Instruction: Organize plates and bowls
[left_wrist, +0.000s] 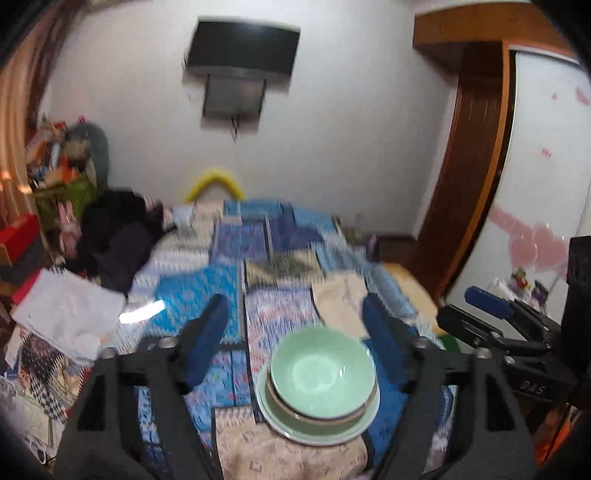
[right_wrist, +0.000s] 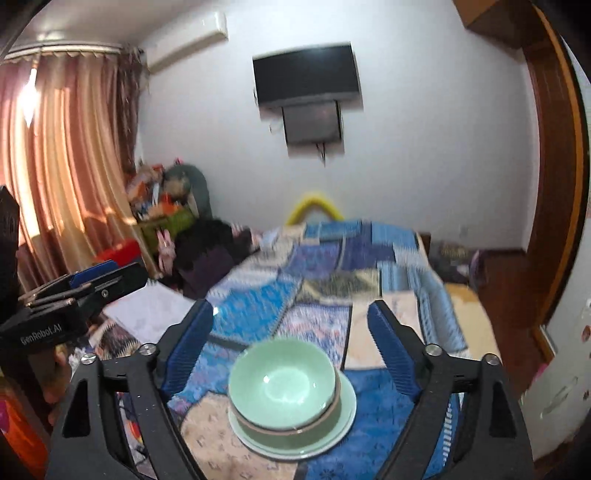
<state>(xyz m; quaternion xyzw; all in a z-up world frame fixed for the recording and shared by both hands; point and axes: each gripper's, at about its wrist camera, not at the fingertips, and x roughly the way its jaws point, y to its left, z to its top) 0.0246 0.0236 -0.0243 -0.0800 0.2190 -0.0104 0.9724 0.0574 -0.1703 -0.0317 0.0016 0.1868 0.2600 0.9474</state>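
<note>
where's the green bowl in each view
Left wrist: the green bowl sits low and right of centre, near the left tool's right-hand finger, stacked on dishes.
Right wrist: the green bowl sits low, near centre, between the right tool's fingers.
Shared landmark: the black wall screen.

A bowl (left_wrist: 320, 373) is nested in a second bowl (left_wrist: 325, 408), and both are stacked on a plate (left_wrist: 317, 428), which is set on the quilt (left_wrist: 229, 280) of a bed. The stack is seen between the spread fingers of the left gripper (left_wrist: 295, 332) and of the right gripper (right_wrist: 291, 339), touched by neither. A heap of clothes (left_wrist: 118, 240) is placed on the bed behind and to the left. On the wall beyond the bed a screen (right_wrist: 306, 74) is mounted. Curtains (right_wrist: 66, 155) are hung at the far left, and a door frame (left_wrist: 472, 166) is found at the right.
</note>
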